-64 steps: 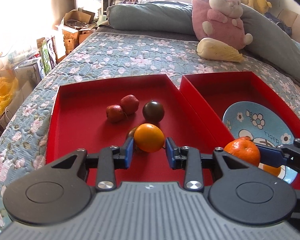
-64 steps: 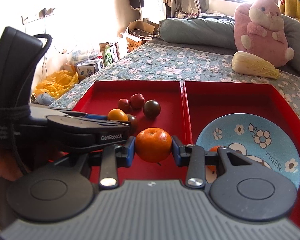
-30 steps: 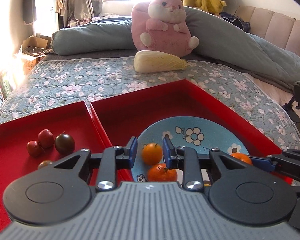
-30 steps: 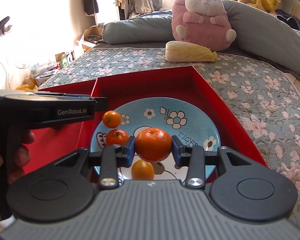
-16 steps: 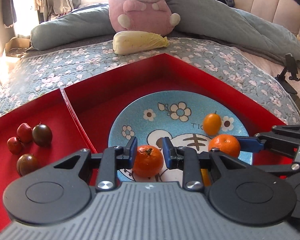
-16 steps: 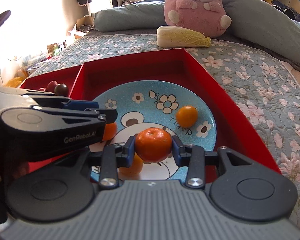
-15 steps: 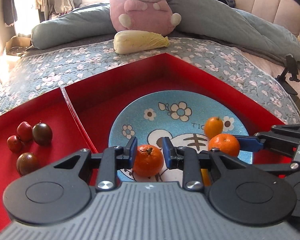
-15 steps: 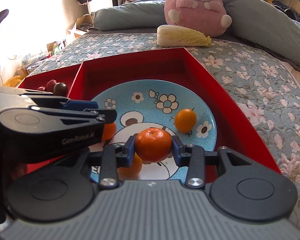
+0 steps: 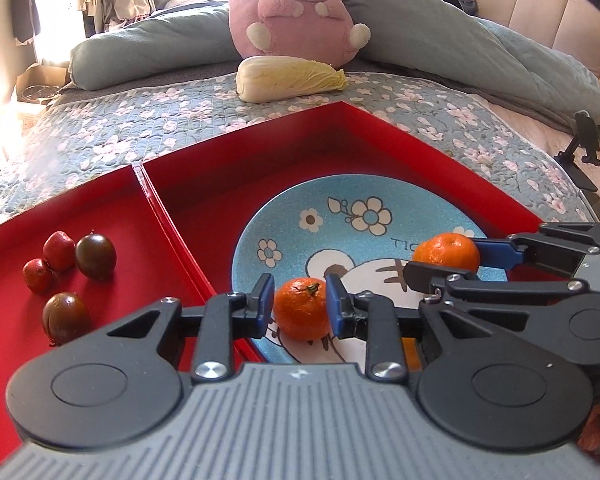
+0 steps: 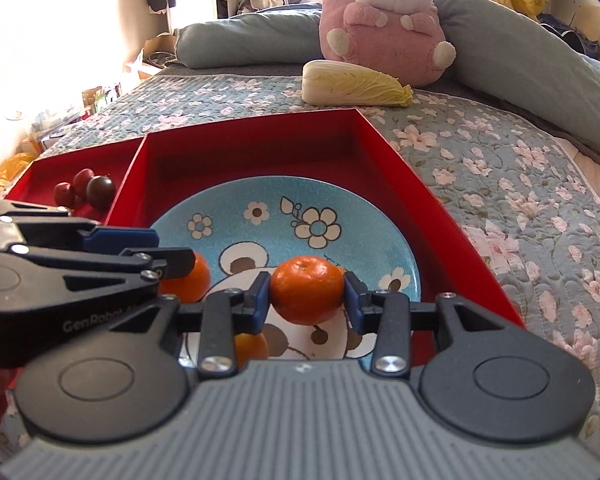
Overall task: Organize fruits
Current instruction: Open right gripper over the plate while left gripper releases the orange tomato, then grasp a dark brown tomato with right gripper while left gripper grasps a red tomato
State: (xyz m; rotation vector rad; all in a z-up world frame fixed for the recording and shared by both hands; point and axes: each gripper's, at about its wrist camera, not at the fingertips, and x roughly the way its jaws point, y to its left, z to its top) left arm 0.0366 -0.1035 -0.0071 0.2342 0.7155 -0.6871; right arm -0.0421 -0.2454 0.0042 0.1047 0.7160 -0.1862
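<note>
both grippers reach low over the blue cartoon plate (image 9: pixel 340 216), which sits in the right red tray (image 9: pixel 440 160) on the flowered quilt (image 9: pixel 140 120).

left gripper (image 9: pixel 300 307) is level, near the plate's left-front rim. a mandarin w/ green stem (image 9: pixel 302 314) sits between its blue pads (image 9: pixel 265 300); slim gaps show each side, so fingers look parted and not pinching. can't tell if the fruit rests on the plate, though it looks so.

right gripper (image 10: pixel 306 295) comes in from the right, over the plate's front-middle, fingers clamped on a second mandarin (image 10: pixel 306 290), both pads touching the peel. in the left view that mandarin shows at the plate's right side, pinned by a blue pad.

count on the plate: 2 mandarins above, plus an orange fruit (image 10: pixel 252 346) partly hidden under the right gripper's left finger, and a sliver of another orange one just behind the held mandarin; can't tell what kind.

left red tray (image 9: pixel 60 200), butted against the right one: 4 small fruits – 2 red (image 9: pixel 58 245) (image 9: pixel 37 275) touching, 2 dark brownish (image 9: pixel 95 256) (image 9: pixel 65 317). one dark sits by the reds, the other is nearer the tray's front.

beyond the trays, on the quilt: 1 napa cabbage (image 9: pixel 288 78), 1 pink bunny plush (image 9: pixel 296 8) behind it, grey-blue duvet (image 9: pixel 148 52) along the back.
</note>
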